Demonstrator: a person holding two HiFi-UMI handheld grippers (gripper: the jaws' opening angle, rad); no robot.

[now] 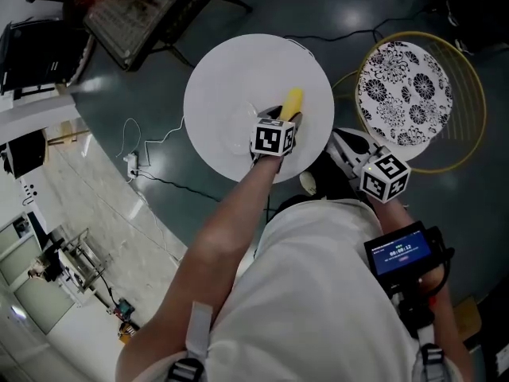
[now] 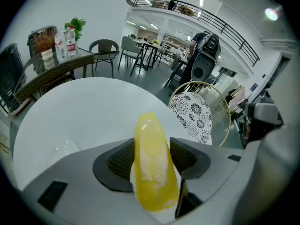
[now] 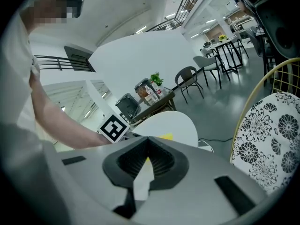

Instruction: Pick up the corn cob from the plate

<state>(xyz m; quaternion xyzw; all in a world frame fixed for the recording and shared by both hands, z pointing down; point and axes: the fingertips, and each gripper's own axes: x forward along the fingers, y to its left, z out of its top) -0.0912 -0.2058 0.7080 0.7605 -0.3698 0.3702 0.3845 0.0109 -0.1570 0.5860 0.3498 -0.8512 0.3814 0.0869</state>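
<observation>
At the round white worktop (image 1: 231,70), head view, the left claw (image 1: 289,120) clamps the smooth yellow corn cob (image 1: 293,100), which juts past its tips. Left gripper view: both pads (image 2: 117,161) press the cob's sides. Right gripper view: the right claw (image 3: 146,148) has its tips together, empty; the cob shows beyond them.

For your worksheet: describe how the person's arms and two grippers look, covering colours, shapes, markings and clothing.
The left gripper and right gripper each have a pale grey body, black ribbed pads and a white cube with black square markers. A black unit with a blue screen sits at the right hand. The person wears a white top; the forearms are bare.
</observation>
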